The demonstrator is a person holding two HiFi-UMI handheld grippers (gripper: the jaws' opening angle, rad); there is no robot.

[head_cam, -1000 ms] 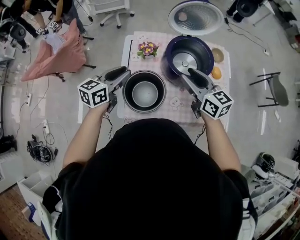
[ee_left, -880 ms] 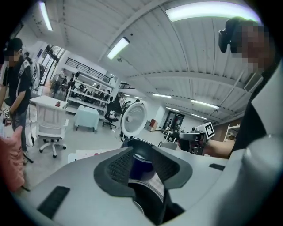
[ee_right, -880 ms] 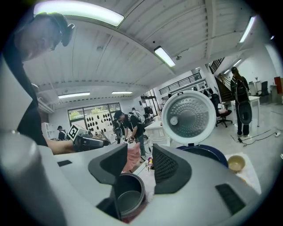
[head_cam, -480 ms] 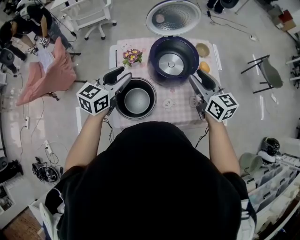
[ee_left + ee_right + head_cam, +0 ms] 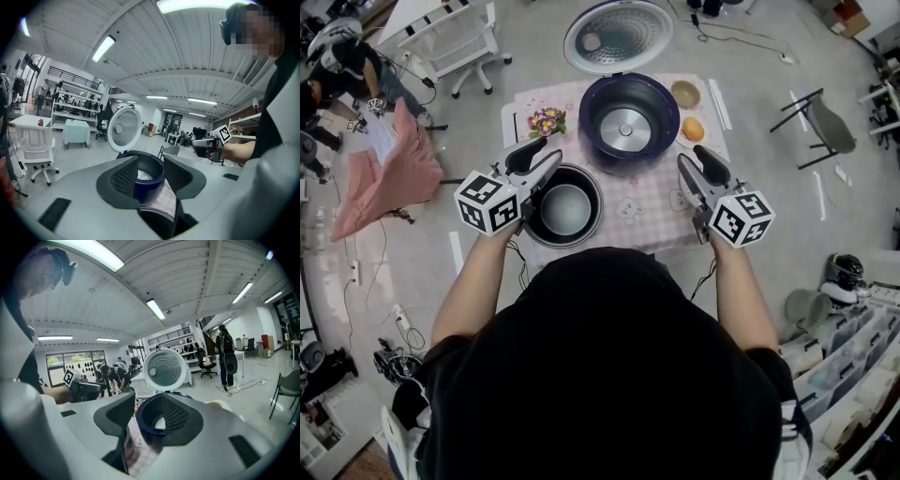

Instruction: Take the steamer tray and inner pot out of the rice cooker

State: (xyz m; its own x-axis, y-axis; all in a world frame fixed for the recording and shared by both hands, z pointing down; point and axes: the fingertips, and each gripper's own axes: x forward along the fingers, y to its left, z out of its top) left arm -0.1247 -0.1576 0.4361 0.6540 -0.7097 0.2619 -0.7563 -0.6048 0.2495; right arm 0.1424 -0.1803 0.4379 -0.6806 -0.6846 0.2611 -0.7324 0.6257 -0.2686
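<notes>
The dark blue rice cooker [image 5: 628, 117] stands at the back of the table with its round lid [image 5: 617, 36] swung open and only the silver heating plate showing inside. The metal inner pot [image 5: 564, 206] sits on the pink checked cloth [image 5: 647, 202], in front-left of the cooker. I cannot make out a steamer tray. My left gripper [image 5: 548, 152] hovers by the pot's far-left rim; its jaws have just been opening and nothing is between them. My right gripper [image 5: 684, 165] is open and empty, right of the cloth's middle. Both gripper views look along the jaws at the cooker [image 5: 147, 183] [image 5: 149, 420].
A small flower pot [image 5: 547, 122] stands left of the cooker, a bowl [image 5: 684, 93] and an orange fruit [image 5: 693, 128] to its right. A white chair [image 5: 459, 37] and pink cloth [image 5: 389, 173] lie off to the left, a folding chair [image 5: 825, 122] to the right.
The right gripper has drawn back from over the cooker's front rim toward me. The left gripper has come off the pot's rim with its jaws wider. The pot rests on the cloth.
</notes>
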